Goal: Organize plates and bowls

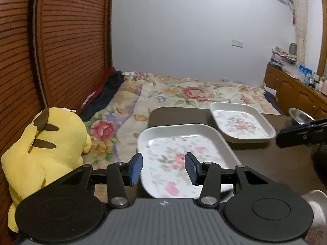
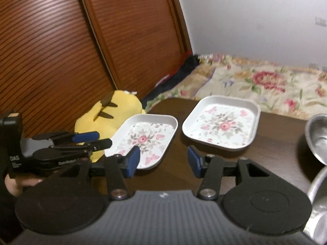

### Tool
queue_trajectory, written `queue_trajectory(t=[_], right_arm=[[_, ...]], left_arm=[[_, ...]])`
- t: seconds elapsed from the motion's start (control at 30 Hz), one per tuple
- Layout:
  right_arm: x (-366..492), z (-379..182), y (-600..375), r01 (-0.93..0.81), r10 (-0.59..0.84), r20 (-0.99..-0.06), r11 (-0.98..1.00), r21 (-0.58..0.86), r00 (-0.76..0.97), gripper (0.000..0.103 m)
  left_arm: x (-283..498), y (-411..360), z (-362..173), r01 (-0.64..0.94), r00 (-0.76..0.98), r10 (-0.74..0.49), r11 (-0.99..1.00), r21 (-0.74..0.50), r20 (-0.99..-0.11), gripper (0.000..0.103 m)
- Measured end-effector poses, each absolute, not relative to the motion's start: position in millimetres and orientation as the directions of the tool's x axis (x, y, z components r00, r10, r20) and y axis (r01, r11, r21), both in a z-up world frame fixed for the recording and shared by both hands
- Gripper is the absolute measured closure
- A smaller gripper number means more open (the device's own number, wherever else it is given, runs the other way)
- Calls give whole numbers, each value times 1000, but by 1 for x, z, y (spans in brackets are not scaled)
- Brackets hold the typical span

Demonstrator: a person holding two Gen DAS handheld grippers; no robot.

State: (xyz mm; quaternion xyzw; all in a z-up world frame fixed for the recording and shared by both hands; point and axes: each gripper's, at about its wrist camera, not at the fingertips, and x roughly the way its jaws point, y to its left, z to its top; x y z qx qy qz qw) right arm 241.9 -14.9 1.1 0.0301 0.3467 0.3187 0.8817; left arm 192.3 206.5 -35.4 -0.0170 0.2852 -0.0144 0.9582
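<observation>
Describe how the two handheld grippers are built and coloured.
Both match: the left gripper and right gripper each have black linkage arms with silver pivot bolts, ribbed blue pads on the fingertips, two round black discs and a ribbed grey body bearing a small emblem. White lettering marks the left gripper's side.

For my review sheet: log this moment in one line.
left gripper: open, empty | right gripper: open, empty | two floral trays: apart on table
</observation>
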Motion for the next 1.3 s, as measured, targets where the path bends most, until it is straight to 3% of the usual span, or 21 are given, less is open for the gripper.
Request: queue_trajectory(t=[0.4,0.67,0.87,1.07,1.3], right_arm=[[291,-29,27,-536,554,-688,798,277,469,56],[299,-41,39,-542,543,-714,796,270,442,74],[299,-47,47,-540,515,-728,808,236,453,77],[300,-50,48,-549,517,-724,804,228,456,89],[298,-49,43,-542,531,-720,801,254,447,90]], left_arm=[[228,243,-63,11,803,-87,991,-132,-589,71],[226,246,-70,45,797,-141,984,-174,-587,88],[220,244,-76,47,794,-152,981,-189,-588,90],[218,242,-76,42,797,-141,983,-180,-588,93],[212,236,-63,40,801,-130,986,-164,-585,93]])
